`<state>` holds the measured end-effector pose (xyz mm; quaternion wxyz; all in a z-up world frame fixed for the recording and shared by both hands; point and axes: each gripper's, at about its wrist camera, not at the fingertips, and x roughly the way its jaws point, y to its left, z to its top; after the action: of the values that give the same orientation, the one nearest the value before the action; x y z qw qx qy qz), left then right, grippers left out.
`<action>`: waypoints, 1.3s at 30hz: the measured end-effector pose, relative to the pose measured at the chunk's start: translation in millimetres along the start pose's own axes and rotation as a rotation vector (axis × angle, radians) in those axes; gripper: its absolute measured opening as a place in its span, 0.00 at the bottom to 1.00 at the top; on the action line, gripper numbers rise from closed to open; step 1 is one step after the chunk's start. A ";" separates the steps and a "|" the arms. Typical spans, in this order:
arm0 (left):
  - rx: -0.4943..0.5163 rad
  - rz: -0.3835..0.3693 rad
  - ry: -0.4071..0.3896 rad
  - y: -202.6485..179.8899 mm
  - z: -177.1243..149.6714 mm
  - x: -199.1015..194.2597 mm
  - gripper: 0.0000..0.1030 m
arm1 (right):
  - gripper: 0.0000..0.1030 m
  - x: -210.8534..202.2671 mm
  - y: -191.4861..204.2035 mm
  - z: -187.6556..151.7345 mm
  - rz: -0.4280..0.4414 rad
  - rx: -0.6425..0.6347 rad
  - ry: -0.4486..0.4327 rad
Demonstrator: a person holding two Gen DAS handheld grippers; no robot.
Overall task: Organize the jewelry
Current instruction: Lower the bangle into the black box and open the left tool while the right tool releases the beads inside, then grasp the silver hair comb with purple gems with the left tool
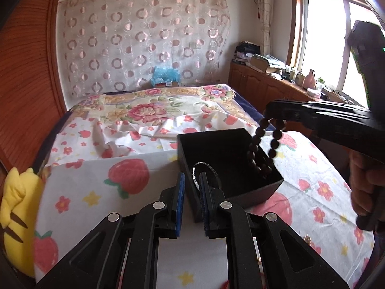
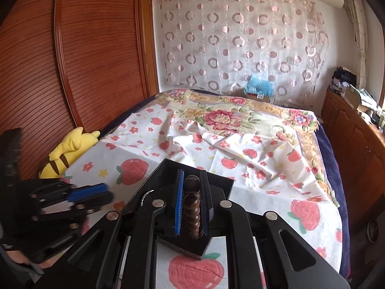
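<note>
Right tool [image 2: 191, 201]: I've clamped the brown bead bracelet [image 1: 258, 149], dangling over the black box [image 1: 231, 166].
Left tool [image 1: 192, 202]: I have it nearly closed, empty, beside the metal bangle [image 1: 207, 173].

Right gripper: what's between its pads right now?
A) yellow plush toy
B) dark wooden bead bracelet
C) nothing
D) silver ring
B. The right gripper is shut on the dark bead bracelet, whose loop hangs down into the black box; the thin ring is at the left gripper.
</note>
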<state>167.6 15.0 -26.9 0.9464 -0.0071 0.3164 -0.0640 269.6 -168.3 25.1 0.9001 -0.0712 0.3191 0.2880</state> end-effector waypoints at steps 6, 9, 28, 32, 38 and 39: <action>-0.008 0.009 0.000 10.9 -15.0 -17.0 0.12 | 0.15 19.0 2.6 -6.4 -0.016 0.009 0.032; -0.012 0.003 0.000 13.0 -22.3 -24.2 0.12 | 0.18 23.9 1.1 -11.7 -0.010 0.023 0.052; 0.035 -0.031 0.001 -17.3 -76.9 -69.7 0.38 | 0.31 -82.7 23.8 -123.4 -0.017 0.011 -0.020; 0.051 -0.041 0.011 -26.7 -86.4 -74.9 0.44 | 0.34 -94.9 28.8 -150.2 -0.036 0.023 -0.008; 0.052 -0.060 0.033 -36.5 -100.2 -79.3 0.54 | 0.47 -104.2 32.0 -178.4 -0.042 0.041 0.011; 0.054 -0.061 0.039 -38.3 -102.5 -80.0 0.55 | 0.50 -103.8 32.8 -181.9 -0.045 0.042 0.015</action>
<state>38.2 -10.1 -58.9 0.9375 0.0099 0.3326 -0.1016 88.6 -247.2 -52.2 0.9051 -0.0616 0.3303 0.2605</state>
